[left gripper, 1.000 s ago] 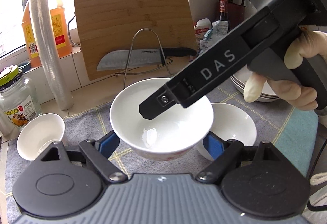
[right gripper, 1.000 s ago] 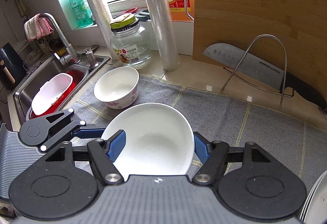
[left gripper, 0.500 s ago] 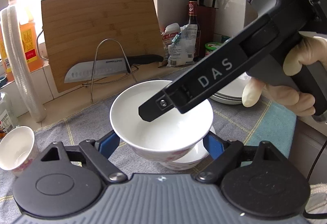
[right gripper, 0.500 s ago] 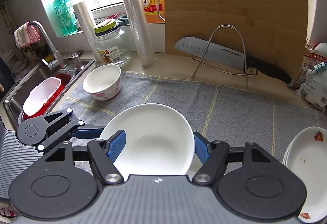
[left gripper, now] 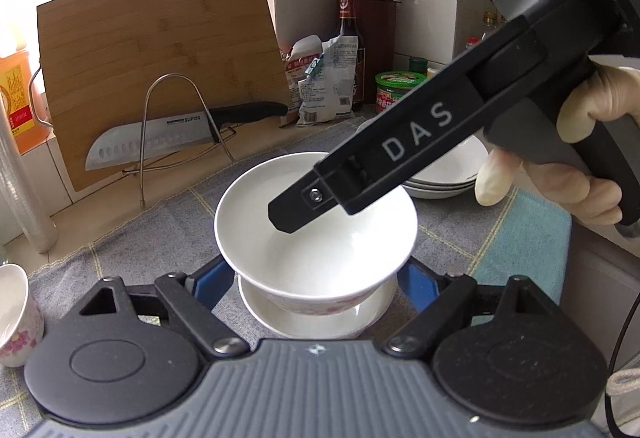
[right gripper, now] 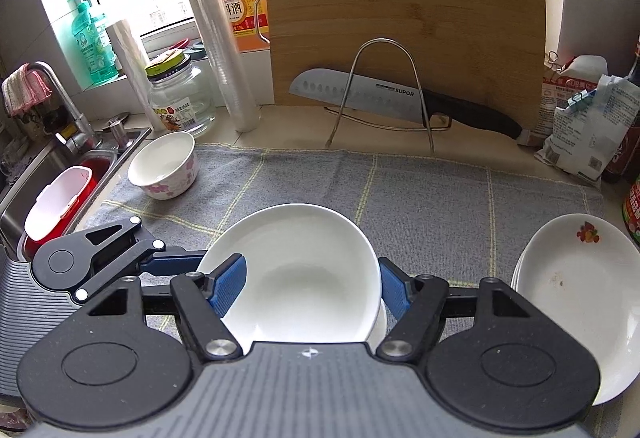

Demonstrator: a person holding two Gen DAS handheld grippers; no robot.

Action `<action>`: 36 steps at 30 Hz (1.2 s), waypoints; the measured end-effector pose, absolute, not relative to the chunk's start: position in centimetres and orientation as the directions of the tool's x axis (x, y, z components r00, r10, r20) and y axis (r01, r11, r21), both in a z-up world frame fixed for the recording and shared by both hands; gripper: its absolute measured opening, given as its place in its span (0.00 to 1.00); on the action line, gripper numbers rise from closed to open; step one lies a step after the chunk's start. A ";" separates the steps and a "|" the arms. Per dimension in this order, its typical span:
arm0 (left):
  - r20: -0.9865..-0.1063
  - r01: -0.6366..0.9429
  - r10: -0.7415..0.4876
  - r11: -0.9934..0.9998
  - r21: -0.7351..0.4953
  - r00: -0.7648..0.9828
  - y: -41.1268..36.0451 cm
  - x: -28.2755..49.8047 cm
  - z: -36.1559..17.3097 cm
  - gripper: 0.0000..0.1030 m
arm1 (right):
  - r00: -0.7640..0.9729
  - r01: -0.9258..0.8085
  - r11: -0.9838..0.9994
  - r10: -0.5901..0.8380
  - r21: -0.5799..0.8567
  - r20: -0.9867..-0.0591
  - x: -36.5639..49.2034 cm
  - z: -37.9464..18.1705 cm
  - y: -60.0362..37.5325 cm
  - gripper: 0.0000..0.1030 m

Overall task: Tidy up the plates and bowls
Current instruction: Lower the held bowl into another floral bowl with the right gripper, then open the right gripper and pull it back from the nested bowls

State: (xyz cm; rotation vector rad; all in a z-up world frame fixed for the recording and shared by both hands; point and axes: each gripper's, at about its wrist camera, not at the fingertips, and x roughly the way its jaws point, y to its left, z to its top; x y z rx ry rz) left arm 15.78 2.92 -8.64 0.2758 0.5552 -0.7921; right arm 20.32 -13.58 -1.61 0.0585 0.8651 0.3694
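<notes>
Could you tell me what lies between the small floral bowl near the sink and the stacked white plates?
In the right wrist view, grey mat and held white bowl.

The left gripper (left gripper: 316, 278) is built of matte black plastic, with two round hubs joined to angled black link arms by silver screws. A ribbed grey housing with a small white mark is seen between the hubs. The fingers (left gripper: 212, 280) are faced with blue pads. The right gripper (right gripper: 312, 290) is made alike, its blue pads finely textured. Its black side bar is lettered "DAS" in white. A pale glove is worn on the right hand (left gripper: 576, 158).
</notes>
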 end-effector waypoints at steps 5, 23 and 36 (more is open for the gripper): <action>-0.589 0.735 -0.579 0.677 0.038 0.564 2.5 16.2 -9.5 0.85 | 0.575 -0.289 0.935 0.342 0.206 -0.743 20.7 -2.7 -13.6 0.74; -0.620 0.737 -0.563 0.675 0.038 0.547 2.0 16.7 -10.5 0.85 | 0.550 -0.286 0.936 0.336 0.205 -0.765 21.4 -4.1 -13.4 0.73; -0.622 0.743 -0.571 0.668 0.028 0.537 2.0 17.1 -10.9 0.88 | 0.536 -0.283 0.939 0.324 0.196 -0.779 21.6 -4.7 -13.3 0.74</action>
